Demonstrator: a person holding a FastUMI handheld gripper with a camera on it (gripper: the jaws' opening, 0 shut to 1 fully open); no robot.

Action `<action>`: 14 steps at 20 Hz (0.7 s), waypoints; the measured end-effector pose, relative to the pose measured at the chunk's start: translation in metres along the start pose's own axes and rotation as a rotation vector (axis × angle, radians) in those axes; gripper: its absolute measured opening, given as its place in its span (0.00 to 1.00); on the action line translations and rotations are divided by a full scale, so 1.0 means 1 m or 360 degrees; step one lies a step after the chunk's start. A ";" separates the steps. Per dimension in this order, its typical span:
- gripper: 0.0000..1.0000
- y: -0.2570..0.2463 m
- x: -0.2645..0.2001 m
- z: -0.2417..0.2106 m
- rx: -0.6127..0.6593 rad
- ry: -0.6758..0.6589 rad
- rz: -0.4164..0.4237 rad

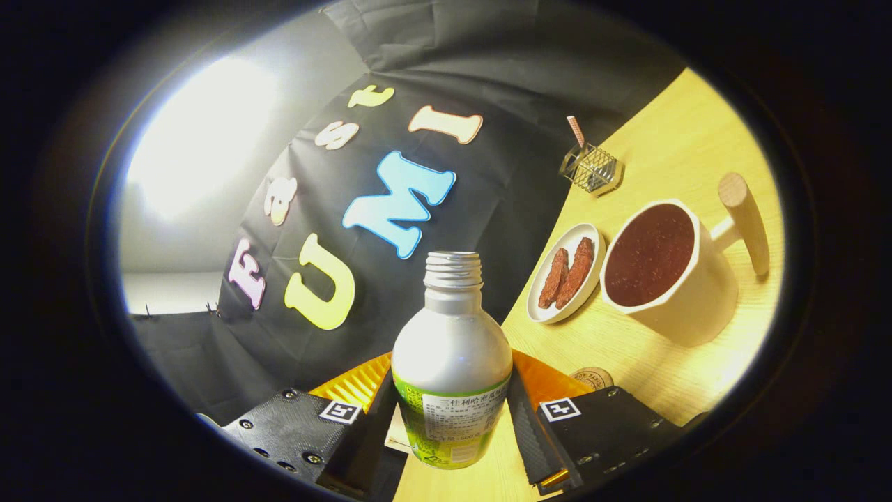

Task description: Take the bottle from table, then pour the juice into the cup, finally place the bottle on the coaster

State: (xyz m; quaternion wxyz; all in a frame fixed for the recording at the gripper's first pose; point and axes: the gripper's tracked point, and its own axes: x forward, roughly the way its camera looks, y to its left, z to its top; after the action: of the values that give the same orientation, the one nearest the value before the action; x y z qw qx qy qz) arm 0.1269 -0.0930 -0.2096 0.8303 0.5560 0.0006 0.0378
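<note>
Bottle [451, 355], capless, sits clamped between both fingers of the gripper [449, 418], tilted above the desk [669, 153]; beyond it a cup [669, 268] holds dark juice, coaster [591, 378] just beside the right finger.

Off to the side there's a small white dish [566, 273] with two reddish-brown sticks [568, 273] lying side by side, plus a little wire basket [591, 168] holding a striped straw [575, 130], all on the wooden tabletop [686, 150].

Bottle [451, 362] between gripper [451, 425] fingers; cup [662, 268] at 2 o'clock, plate [566, 273] beside it at 1 o'clock, coaster [592, 378] nearer.
</note>
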 end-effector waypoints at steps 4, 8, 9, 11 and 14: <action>0.78 0.001 -0.001 0.001 0.0148 -0.0009 0.0019; 0.78 0.000 -0.001 0.005 0.0328 -0.0043 0.0033; 0.78 0.000 0.001 0.005 0.0375 -0.0052 0.0039; 0.78 0.004 0.003 0.006 0.0487 -0.0061 0.0067; 0.77 0.003 0.002 0.009 0.0619 -0.0090 0.0108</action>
State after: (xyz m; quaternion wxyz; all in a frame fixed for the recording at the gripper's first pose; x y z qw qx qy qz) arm 0.1294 -0.1000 -0.2033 0.7053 0.7064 -0.0340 0.0493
